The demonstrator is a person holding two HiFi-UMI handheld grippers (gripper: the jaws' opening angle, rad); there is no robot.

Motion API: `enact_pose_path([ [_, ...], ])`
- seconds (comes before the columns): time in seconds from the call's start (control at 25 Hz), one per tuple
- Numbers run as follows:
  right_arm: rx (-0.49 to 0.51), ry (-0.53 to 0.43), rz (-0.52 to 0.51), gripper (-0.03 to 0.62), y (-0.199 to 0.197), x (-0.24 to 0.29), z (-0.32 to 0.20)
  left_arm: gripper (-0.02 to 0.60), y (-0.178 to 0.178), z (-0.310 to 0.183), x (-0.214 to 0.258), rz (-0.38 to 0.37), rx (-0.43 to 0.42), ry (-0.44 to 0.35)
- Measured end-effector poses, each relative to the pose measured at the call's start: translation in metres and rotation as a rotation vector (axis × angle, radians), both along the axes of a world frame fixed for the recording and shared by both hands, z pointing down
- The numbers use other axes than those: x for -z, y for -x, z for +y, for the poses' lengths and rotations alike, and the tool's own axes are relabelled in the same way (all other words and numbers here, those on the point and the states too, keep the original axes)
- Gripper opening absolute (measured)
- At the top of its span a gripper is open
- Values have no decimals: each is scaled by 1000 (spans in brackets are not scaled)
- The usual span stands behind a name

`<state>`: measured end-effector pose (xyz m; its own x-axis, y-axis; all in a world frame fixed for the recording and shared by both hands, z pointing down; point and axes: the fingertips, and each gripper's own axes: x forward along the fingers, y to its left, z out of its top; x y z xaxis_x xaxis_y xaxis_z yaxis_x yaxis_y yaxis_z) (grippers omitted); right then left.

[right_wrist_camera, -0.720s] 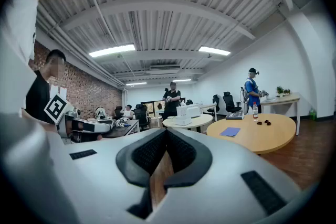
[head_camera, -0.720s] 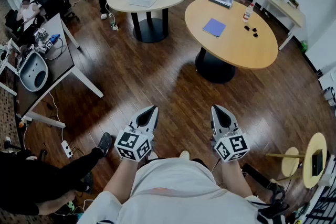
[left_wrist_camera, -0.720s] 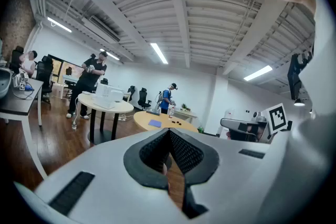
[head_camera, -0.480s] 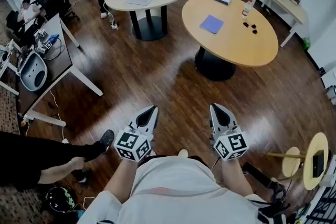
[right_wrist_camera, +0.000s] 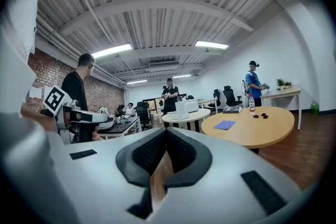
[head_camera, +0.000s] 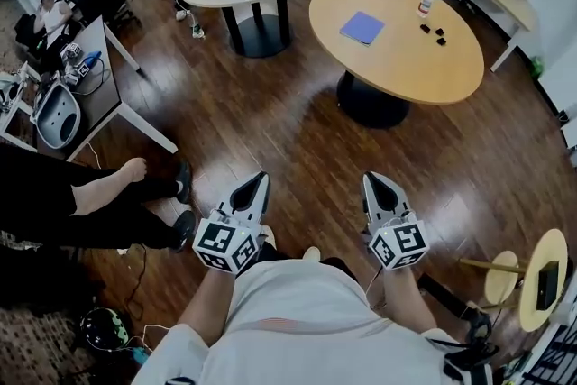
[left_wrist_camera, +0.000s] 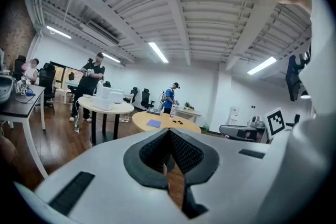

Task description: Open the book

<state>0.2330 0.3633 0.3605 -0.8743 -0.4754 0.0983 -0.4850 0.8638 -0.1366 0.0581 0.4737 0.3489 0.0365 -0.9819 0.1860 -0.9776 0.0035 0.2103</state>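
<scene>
Both grippers were carried low before the person's waist, side by side and apart; the left gripper [head_camera: 260, 185] had its jaws pressed together on nothing, and the right gripper [head_camera: 372, 185] was clenched empty likewise; the book [head_camera: 362, 27], blue and shut, lay flat on the round table [head_camera: 424, 68], well ahead of the right gripper and ahead and rightward of the left one; wooden floor [head_camera: 270, 122] stretched between. I'd judge the task hardly begun, the approach being the step in hand; the next move would call for walking up to the table, parting one gripper's jaws, and bringing them to the cover's edge to catch and lift it.
</scene>
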Motion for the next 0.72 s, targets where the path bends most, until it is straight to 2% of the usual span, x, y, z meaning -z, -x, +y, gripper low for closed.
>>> enact_pose_path([
  [0.24,2,-6,20,3,4,-6,-14,9,3,-24,-7,29,-18,-2],
  [0.48,-73,-6,51,3,3,-5,-49,9,11,-68,-13,51,-88,-14],
  [0.72,-94,-14,69,3,30,-1,-84,9,40,-113,-14,32,-131,-18],
])
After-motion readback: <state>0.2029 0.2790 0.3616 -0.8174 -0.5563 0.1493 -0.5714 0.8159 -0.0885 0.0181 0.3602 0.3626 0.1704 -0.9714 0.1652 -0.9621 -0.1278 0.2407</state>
